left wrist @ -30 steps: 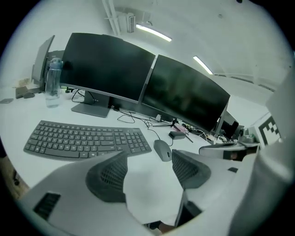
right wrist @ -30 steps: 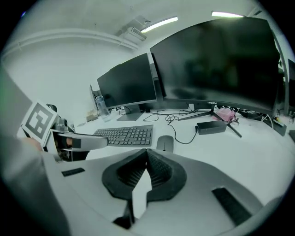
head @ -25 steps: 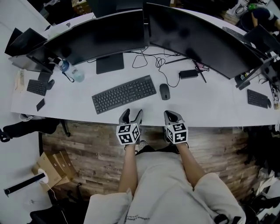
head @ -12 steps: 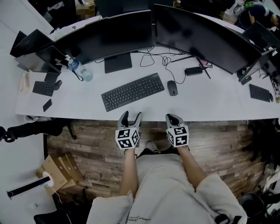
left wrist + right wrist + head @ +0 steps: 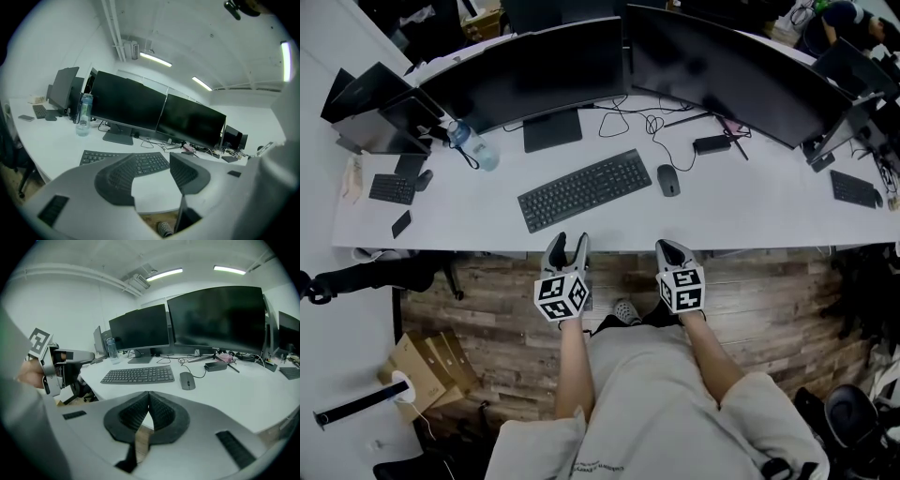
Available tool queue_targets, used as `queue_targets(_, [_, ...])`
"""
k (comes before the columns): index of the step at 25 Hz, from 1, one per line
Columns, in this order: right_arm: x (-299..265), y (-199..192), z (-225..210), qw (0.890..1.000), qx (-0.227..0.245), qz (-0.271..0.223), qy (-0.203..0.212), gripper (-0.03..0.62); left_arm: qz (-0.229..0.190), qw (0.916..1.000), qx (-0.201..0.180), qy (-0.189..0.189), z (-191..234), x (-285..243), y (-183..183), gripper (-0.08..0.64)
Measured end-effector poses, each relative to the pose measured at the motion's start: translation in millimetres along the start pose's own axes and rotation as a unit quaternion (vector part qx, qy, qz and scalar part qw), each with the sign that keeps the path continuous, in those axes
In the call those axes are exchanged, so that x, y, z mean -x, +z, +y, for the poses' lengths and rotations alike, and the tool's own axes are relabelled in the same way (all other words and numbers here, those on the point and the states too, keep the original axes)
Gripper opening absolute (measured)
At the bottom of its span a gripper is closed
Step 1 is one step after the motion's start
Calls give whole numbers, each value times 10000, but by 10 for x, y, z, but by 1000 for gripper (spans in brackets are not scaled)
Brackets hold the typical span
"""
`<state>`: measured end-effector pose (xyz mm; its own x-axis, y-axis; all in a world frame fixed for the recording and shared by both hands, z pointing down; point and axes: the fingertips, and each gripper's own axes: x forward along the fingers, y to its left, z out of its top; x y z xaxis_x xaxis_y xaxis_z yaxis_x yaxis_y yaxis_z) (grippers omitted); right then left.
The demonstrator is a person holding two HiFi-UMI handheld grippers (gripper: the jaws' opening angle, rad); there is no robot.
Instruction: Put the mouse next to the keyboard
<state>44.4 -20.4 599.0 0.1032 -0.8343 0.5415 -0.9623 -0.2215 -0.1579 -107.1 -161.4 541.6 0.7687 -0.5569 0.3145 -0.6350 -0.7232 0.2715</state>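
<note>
A black keyboard (image 5: 585, 189) lies angled on the white desk (image 5: 750, 220), and a dark corded mouse (image 5: 668, 180) sits just off its right end. Both grippers hover over the desk's near edge, short of these things. My left gripper (image 5: 566, 246) is in front of the keyboard, its jaws closing with nothing between them. My right gripper (image 5: 672, 249) is shut and empty, below the mouse. The right gripper view has the keyboard (image 5: 138, 375) and mouse (image 5: 187, 380) ahead of the shut gripper (image 5: 149, 397). In the left gripper view the keyboard (image 5: 91, 157) shows beyond the gripper (image 5: 154, 163).
Two large dark monitors (image 5: 534, 70) stand at the back with loose cables and a black adapter (image 5: 712, 143). A water bottle (image 5: 473, 148) and a small keyboard (image 5: 392, 188) sit at the left. Another keyboard (image 5: 853, 187) lies far right. A cardboard box (image 5: 427, 361) rests on the wooden floor.
My left gripper has shifted a little to the left and its jaws have narrowed. The right gripper stays put and shut. Keyboard and mouse have not moved on the desk.
</note>
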Motion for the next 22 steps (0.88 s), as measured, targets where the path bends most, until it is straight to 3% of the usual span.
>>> queue_targets(11, [87, -25, 29, 10000, 56, -12, 61, 6, -12, 9999, -159, 13, -105, 65, -63, 63])
queue_targets(22, [111, -73, 38, 9999, 82, -81, 100, 6, 97, 9994, -340, -53, -184, 113, -197, 21])
